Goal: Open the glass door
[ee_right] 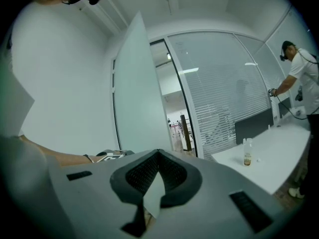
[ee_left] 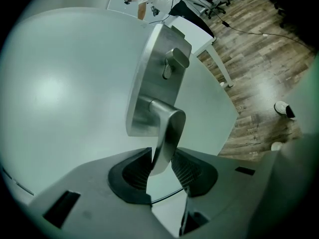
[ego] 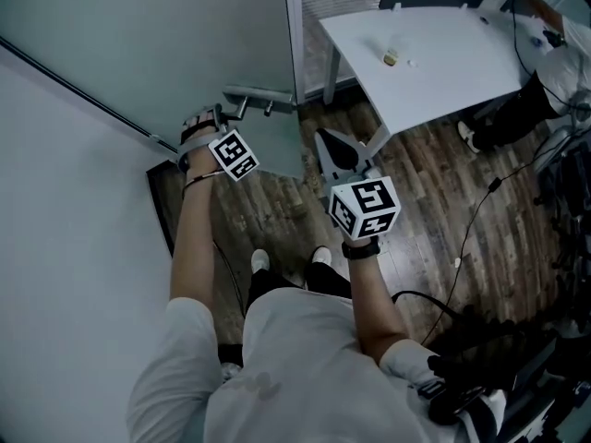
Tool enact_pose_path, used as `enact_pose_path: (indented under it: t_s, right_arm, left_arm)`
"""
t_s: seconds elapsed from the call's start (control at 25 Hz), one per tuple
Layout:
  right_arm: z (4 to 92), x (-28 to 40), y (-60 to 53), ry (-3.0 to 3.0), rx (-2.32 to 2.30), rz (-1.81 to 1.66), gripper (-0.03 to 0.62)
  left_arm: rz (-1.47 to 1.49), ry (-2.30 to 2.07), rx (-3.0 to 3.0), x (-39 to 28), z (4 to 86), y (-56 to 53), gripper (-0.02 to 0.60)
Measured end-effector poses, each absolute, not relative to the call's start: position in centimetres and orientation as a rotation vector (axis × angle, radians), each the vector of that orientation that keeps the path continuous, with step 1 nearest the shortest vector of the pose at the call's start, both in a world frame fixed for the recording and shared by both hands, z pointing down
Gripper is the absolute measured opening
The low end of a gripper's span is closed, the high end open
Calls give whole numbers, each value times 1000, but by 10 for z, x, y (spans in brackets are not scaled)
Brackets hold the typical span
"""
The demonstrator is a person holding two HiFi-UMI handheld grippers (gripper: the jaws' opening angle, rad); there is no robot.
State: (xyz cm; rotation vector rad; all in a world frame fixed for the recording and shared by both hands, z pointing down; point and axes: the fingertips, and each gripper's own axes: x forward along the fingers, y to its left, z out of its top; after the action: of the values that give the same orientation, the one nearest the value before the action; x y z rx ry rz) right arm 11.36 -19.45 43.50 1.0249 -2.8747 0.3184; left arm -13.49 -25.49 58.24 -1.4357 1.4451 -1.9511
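Glass door [ee_left: 65,83] frosted; lever handle [ee_left: 167,128] brushed steel.

Left claw [ego: 220,113] at handle [ego: 263,94] of glass door [ego: 185,35].

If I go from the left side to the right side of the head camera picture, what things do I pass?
White wall → left hand-held gripper holding the door handle → right hand-held gripper → little bottle → person

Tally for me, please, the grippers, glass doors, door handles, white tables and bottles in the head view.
grippers: 2, left gripper and right gripper
glass door: 1
door handle: 1
white table: 1
bottle: 1
total: 6
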Motion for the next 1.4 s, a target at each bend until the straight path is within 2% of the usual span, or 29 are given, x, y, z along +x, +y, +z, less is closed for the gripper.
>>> enact_pose_path:
  t_s: [0.28,0.52,0.72,1.4]
  right_arm:
    - [427,98,-165,-2838,1201,305,0]
    - [436,54,-130,-2828,1259,370,0]
    - [427,20,-94,-2775,1333,297,0]
    - [415,53,-35,-2647,1593,238,0]
  left_arm:
    - [-1769,1419,-1543,-134,582,-216,109]
    - [-1666,1279,-1593,-132,579,-203,109]
    - [-1586,1208,-1651,-131,579,-184,109]
    - [-1444,1184,-1700,-144,579,-110,109]
